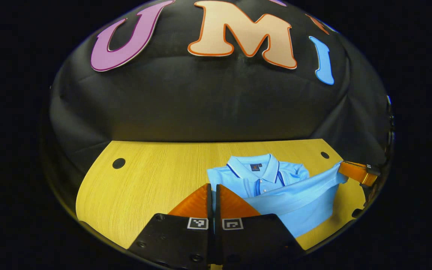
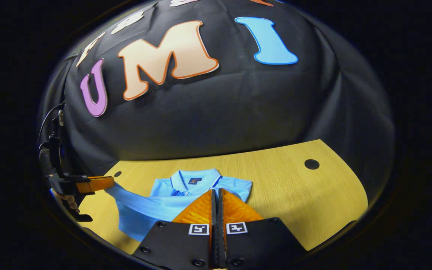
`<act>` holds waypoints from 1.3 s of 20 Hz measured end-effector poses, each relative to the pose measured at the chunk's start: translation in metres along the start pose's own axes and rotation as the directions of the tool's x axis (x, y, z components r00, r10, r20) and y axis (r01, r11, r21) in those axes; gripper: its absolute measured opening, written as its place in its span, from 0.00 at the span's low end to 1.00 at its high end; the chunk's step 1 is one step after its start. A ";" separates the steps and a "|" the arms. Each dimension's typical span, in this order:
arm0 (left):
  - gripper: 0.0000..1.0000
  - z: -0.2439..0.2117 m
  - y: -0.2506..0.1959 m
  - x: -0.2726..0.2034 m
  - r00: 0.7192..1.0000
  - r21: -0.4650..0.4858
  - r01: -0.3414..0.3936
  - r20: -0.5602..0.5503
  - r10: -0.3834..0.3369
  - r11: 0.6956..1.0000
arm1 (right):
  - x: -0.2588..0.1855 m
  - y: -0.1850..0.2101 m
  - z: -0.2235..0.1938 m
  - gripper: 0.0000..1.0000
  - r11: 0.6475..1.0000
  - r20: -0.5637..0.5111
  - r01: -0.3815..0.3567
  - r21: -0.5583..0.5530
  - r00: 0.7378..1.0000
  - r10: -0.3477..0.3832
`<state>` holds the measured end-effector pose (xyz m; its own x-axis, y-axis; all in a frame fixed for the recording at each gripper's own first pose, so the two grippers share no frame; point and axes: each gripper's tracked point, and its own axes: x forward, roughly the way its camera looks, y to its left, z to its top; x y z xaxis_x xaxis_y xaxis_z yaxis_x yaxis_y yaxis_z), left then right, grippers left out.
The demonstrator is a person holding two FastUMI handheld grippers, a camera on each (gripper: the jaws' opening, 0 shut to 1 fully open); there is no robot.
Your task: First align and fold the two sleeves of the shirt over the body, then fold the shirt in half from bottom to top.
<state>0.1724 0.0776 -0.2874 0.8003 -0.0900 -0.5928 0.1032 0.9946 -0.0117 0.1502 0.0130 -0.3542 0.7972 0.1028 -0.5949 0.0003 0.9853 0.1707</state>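
Left gripper view, near to far: left hand-held gripper (image 1: 213, 187) at 6 o'clock, fingers pressed together w/ a strip of light-blue fabric showing in the slit between them, pinching the polo shirt (image 1: 276, 195) at its hem edge. Shirt lies on the wooden table (image 1: 152, 180) from centre out to 3 o'clock, sleeves already folded in, bottom edge lifted & stretched as a band across the body. At 3 o'clock the right hand-held gripper (image 1: 345, 168) holds the other end of that band. Collar (image 1: 253, 167) w/ dark piping faces the far wall, past centre.

Right gripper view: right hand-held gripper (image 2: 216, 193) at 6 o'clock, fingers closed, touching the shirt (image 2: 152, 210) edge; fabric btwn them hard to make out. Shirt spreads from centre toward 8 o'clock. At 9 o'clock the left hand-held gripper (image 2: 109, 183) pinches the hem corner; person's fingers (image 2: 69, 200) just below it. Table (image 2: 294, 195) bare wood toward 3 o'clock.
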 end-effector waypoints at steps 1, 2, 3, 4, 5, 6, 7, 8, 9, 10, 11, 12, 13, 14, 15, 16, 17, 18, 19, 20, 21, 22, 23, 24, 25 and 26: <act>0.00 0.003 0.001 0.011 1.000 0.007 0.003 0.008 -0.003 1.000 | 0.012 -0.002 0.000 0.02 1.000 -0.002 0.011 -0.001 1.000 -0.011; 0.00 0.008 0.005 0.020 1.000 0.014 0.006 0.014 -0.006 1.000 | 0.027 -0.005 -0.002 0.02 1.000 -0.004 0.026 -0.008 1.000 -0.026; 0.00 0.010 0.006 0.032 1.000 0.016 0.010 0.012 -0.010 1.000 | 0.040 -0.010 -0.005 0.02 0.999 -0.009 0.041 -0.014 0.999 -0.041; 0.00 0.006 0.005 0.045 1.000 0.015 0.018 0.005 -0.019 1.000 | 0.051 -0.013 -0.009 0.02 0.998 -0.014 0.054 -0.016 0.998 -0.055; 0.00 0.003 0.005 0.058 1.000 0.011 0.025 -0.003 -0.025 1.000 | 0.062 -0.017 -0.013 0.02 0.997 -0.021 0.073 -0.018 0.997 -0.074; 0.00 -0.001 0.005 0.068 0.999 0.008 0.032 -0.010 -0.032 0.999 | 0.073 -0.019 -0.019 0.02 0.996 -0.030 0.091 -0.015 0.995 -0.091; 0.00 -0.005 0.005 0.078 0.999 0.010 0.036 -0.015 -0.036 0.999 | 0.082 -0.023 -0.025 0.02 0.994 -0.039 0.111 -0.013 0.993 -0.112; 0.00 -0.014 0.000 0.092 0.999 0.016 0.040 -0.021 -0.039 0.999 | 0.090 -0.026 -0.030 0.02 0.992 -0.048 0.129 -0.006 0.990 -0.129; 0.00 -0.019 0.004 0.099 0.999 0.029 0.030 -0.028 -0.029 0.999 | 0.094 -0.029 -0.035 0.02 0.989 -0.055 0.146 -0.002 0.988 -0.146; 0.00 -0.025 0.006 0.106 0.999 0.036 0.026 -0.037 -0.025 0.999 | 0.099 -0.031 -0.040 0.02 0.987 -0.056 0.161 -0.006 0.985 -0.161; 0.00 -0.028 0.004 0.109 0.999 0.026 0.035 -0.039 -0.034 0.999 | 0.101 -0.033 -0.044 0.02 0.985 -0.059 0.173 -0.010 0.983 -0.174; 0.00 -0.029 0.003 0.110 0.998 0.012 0.045 -0.037 -0.045 0.999 | 0.102 -0.033 -0.047 0.02 0.983 -0.067 0.184 -0.006 0.981 -0.184; 0.00 -0.028 0.000 0.113 0.997 -0.003 0.064 -0.033 -0.064 0.998 | 0.098 -0.035 -0.046 0.02 0.980 -0.070 0.198 -0.009 0.978 -0.198; 0.02 -0.029 -0.004 0.108 0.996 -0.022 0.083 -0.031 -0.083 0.996 | 0.095 -0.034 -0.043 0.26 0.979 -0.062 0.203 -0.012 0.977 -0.203; 0.35 -0.026 -0.007 0.104 0.995 -0.046 0.094 -0.019 -0.095 0.995 | 0.089 -0.032 -0.034 0.51 0.977 -0.032 0.211 -0.016 0.977 -0.211; 0.67 -0.018 -0.003 0.092 0.997 -0.058 0.075 0.001 -0.075 0.995 | 0.074 -0.027 -0.023 0.75 0.979 0.008 0.204 -0.018 0.979 -0.204; 1.00 -0.007 -0.001 0.081 0.998 -0.059 0.055 0.032 -0.053 0.997 | 0.068 -0.024 -0.007 0.99 0.980 0.046 0.198 -0.021 0.979 -0.197; 0.94 0.002 0.002 0.072 0.998 -0.058 0.033 0.064 -0.029 0.998 | 0.055 -0.019 0.005 0.97 0.982 0.076 0.187 -0.021 0.980 -0.185; 0.96 0.010 0.004 0.057 0.995 -0.058 0.013 0.095 -0.007 0.998 | 0.042 -0.012 0.014 0.99 0.985 0.102 0.171 -0.023 0.980 -0.168; 0.96 0.021 0.003 0.040 0.992 -0.061 0.000 0.129 0.008 0.998 | 0.027 -0.006 0.026 0.96 0.987 0.134 0.158 -0.030 0.979 -0.152; 0.96 0.032 0.000 0.023 0.987 -0.066 -0.002 0.159 0.013 0.998 | 0.008 -0.003 0.037 0.99 0.987 0.164 0.153 -0.041 0.976 -0.144; 0.96 0.039 -0.003 0.002 0.983 -0.070 -0.003 0.185 0.016 0.998 | -0.010 0.001 0.047 0.98 0.988 0.200 0.146 -0.052 0.971 -0.133; 0.96 0.048 -0.006 -0.019 0.977 -0.073 -0.005 0.214 0.021 0.997 | -0.031 0.008 0.054 0.99 0.990 0.225 0.131 -0.056 0.968 -0.115; 0.96 0.056 -0.008 -0.040 0.970 -0.081 -0.008 0.243 0.027 0.997 | -0.052 0.014 0.059 0.96 0.992 0.245 0.115 -0.059 0.965 -0.097; 0.96 0.063 -0.012 -0.063 0.963 -0.086 -0.004 0.268 0.027 0.996 | -0.074 0.018 0.064 0.98 0.993 0.266 0.103 -0.063 0.960 -0.082; 0.96 0.068 -0.017 -0.086 0.955 -0.093 -0.003 0.296 0.031 0.996 | -0.094 0.021 0.069 0.98 0.993 0.293 0.093 -0.068 0.954 -0.069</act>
<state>0.1417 0.0651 -0.1817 0.9422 -0.0707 -0.3275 0.0453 0.9954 -0.0845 0.1173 0.0146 -0.2401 0.9370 -0.0099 -0.3492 0.0331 0.9976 0.0605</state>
